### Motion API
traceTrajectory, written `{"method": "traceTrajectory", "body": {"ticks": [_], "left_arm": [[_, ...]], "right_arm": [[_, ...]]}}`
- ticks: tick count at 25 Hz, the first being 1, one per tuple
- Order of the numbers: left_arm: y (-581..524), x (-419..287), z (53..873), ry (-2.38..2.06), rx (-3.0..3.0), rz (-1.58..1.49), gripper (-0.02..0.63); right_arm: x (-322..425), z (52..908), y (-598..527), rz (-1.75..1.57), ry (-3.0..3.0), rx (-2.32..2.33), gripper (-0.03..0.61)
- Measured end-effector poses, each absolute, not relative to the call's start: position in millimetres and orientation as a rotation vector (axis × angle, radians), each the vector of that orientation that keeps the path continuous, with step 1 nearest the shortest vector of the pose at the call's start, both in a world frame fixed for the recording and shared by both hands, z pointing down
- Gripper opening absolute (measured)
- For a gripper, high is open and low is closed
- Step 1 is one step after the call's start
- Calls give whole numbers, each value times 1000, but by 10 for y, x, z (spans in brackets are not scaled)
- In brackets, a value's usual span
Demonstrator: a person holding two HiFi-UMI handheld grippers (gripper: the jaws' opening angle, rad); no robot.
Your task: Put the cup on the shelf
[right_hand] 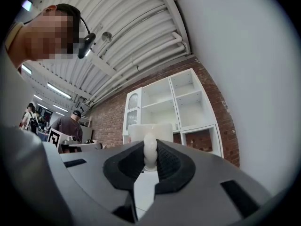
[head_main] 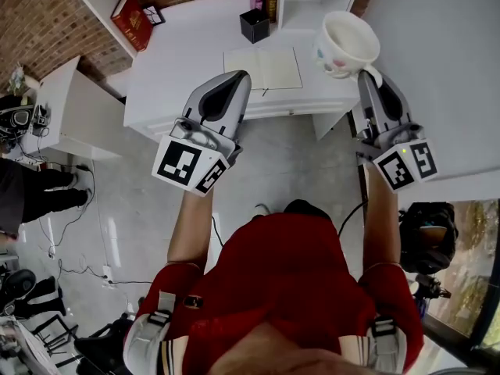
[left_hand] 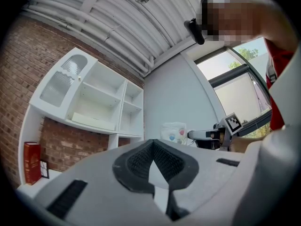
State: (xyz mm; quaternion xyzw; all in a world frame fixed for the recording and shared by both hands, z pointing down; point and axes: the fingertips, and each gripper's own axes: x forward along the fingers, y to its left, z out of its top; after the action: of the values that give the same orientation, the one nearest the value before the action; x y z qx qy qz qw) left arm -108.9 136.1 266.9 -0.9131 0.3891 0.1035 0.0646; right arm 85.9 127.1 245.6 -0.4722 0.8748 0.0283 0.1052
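Note:
A white cup point(head_main: 346, 44) with coloured dots hangs in the air over the right end of the white desk point(head_main: 180, 61), its mouth facing up. My right gripper point(head_main: 369, 76) is shut on the cup's handle point(right_hand: 149, 150), and the cup's body point(right_hand: 151, 130) sticks out just past the jaws. The white shelf unit point(right_hand: 175, 105) stands ahead against the brick wall, with its compartments open. My left gripper point(head_main: 234, 84) floats over the desk's front edge, shut and holding nothing. The left gripper view shows the cup point(left_hand: 174, 133) to the right of the shelf unit point(left_hand: 99, 98).
On the desk lie an open notebook point(head_main: 263, 67) and a black pen holder point(head_main: 254, 24); a red book point(head_main: 131, 20) leans at the back left. A lower white table point(head_main: 66, 108) stands to the left. People stand in the background point(right_hand: 69, 124).

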Motion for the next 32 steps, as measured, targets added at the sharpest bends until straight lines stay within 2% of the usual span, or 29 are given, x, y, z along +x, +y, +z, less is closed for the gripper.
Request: {"method": "traceTrajectory", "body": {"ticks": [16,32], "left_arm": [[620,-1074,2568,1145,-2764,295,5],[-1049,-532,2425,1190,-2717,241,5]], "right_arm": [[912,2232,417,73,2554,-1353,38],[1473,1881,-1366,116,2593,-1257,38]]}}
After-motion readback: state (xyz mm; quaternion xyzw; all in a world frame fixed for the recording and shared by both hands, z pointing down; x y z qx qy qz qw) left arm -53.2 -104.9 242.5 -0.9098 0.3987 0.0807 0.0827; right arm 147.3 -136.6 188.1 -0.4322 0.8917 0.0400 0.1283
